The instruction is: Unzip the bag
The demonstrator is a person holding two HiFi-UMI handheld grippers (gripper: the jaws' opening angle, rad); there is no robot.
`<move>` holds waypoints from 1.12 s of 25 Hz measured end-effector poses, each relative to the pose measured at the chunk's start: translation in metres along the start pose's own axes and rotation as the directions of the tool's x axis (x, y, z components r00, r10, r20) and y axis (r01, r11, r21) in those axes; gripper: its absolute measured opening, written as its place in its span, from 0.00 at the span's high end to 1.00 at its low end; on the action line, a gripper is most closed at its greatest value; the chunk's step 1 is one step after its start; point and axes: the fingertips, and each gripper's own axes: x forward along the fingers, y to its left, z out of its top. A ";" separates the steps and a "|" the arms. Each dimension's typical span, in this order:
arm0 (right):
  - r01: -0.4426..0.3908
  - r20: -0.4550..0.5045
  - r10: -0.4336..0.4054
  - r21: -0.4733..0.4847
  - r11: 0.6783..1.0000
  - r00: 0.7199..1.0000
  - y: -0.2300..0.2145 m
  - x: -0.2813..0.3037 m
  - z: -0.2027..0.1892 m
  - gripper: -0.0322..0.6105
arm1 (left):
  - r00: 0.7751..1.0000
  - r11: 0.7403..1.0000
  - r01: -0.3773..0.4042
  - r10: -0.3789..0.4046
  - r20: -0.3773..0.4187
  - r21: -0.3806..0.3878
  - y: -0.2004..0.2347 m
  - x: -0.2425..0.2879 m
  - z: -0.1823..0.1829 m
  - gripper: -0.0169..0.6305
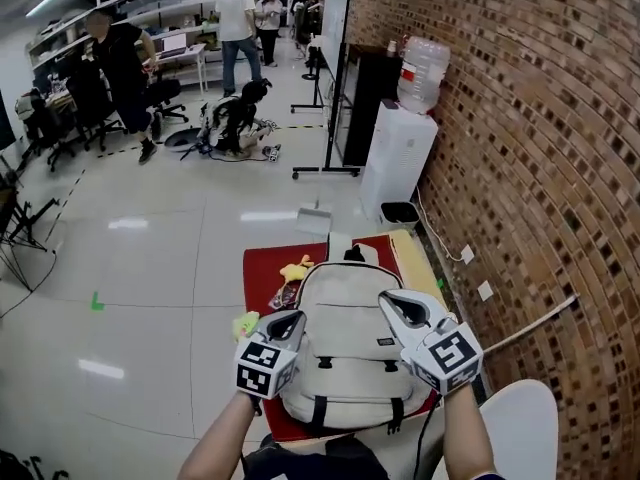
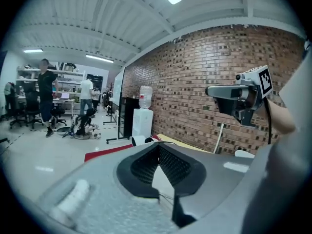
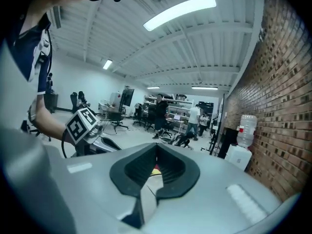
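Observation:
A beige backpack (image 1: 350, 353) lies flat on a red mat (image 1: 262, 273) on the table, its top handle at the far end and its zips closed as far as I can see. My left gripper (image 1: 290, 320) hovers over the bag's near left corner, and my right gripper (image 1: 392, 300) over its right side. Both are above the bag and touch nothing. In the left gripper view the jaws (image 2: 158, 147) meet with nothing between them, and the right gripper (image 2: 234, 94) shows at the upper right. The right gripper's jaws (image 3: 157, 150) also meet empty.
Small yellow things (image 1: 295, 268) lie on the mat left of the bag. A brick wall (image 1: 520, 148) runs along the right, with a water dispenser (image 1: 398, 158) beyond the table. A white chair (image 1: 520, 428) is at the near right. People stand far back in the room.

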 end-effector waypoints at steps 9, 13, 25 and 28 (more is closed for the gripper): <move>-0.305 -0.039 0.304 -0.013 0.952 0.952 -0.009 0.076 -0.021 0.94 | 0.973 0.981 -0.195 0.195 -0.122 0.012 0.029 0.020 -0.023 0.97; -0.405 -0.122 0.398 -0.034 0.914 0.909 0.019 0.120 -0.042 0.89 | 0.964 0.975 -0.222 0.217 -0.157 -0.017 0.051 0.023 -0.043 0.91; -0.608 -0.489 0.520 -0.026 0.794 0.700 0.092 0.222 -0.161 0.77 | 0.956 0.986 -0.154 0.132 -0.264 -0.068 0.090 0.054 -0.095 0.77; -0.645 -0.558 0.526 -0.022 0.764 0.642 0.100 0.238 -0.185 0.76 | 0.945 0.989 -0.130 0.101 -0.311 -0.073 0.092 0.062 -0.111 0.77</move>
